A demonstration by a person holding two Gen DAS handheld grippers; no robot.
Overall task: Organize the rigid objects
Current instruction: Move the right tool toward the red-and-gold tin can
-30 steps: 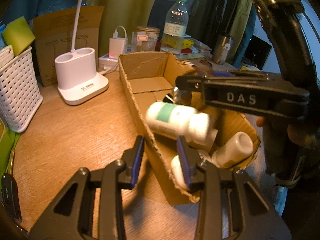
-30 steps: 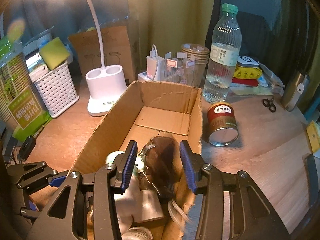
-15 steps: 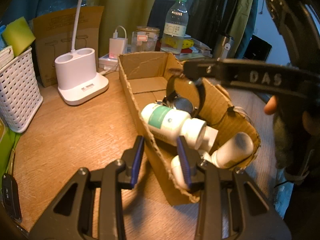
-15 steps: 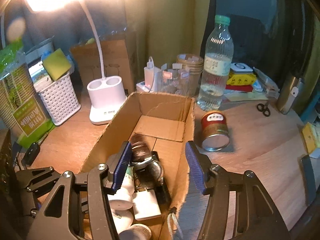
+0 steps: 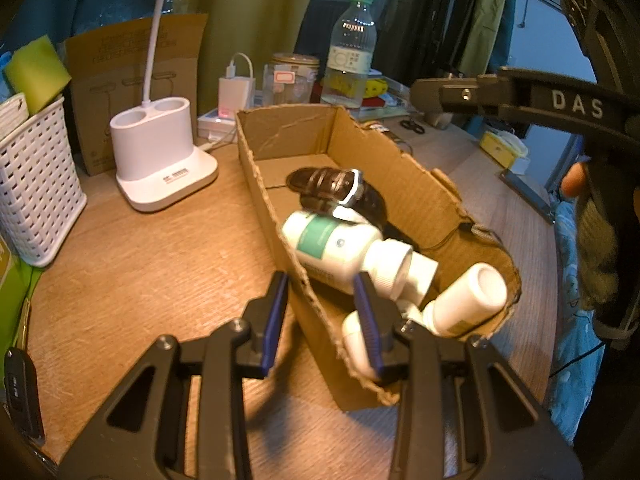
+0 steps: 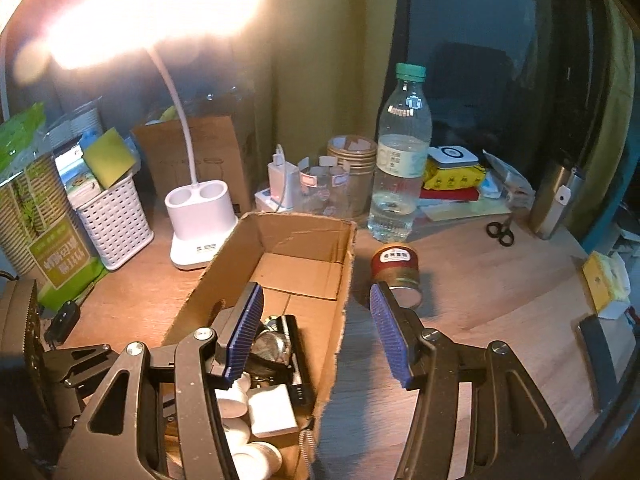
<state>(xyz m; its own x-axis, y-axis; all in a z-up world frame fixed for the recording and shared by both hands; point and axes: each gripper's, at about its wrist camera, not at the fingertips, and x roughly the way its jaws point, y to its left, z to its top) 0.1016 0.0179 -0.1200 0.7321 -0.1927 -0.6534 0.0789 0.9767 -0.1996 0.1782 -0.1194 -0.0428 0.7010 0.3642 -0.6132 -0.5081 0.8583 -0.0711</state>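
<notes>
we note right tool [image 6: 316, 332] apart, empty | left tool [image 5: 320, 316] straddling cardboard box [image 5: 280, 184] wall, unclamped | next: approach red tin [image 6: 396, 270] squarely.

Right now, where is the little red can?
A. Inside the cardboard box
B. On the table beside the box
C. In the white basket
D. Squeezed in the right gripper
B: the red can stands on the wooden table just right of the cardboard box, ahead of the empty, open right gripper.

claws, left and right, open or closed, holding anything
Left claw: open, straddling the brown cardboard box wall without gripping it.
Right claw: open, empty.
</notes>
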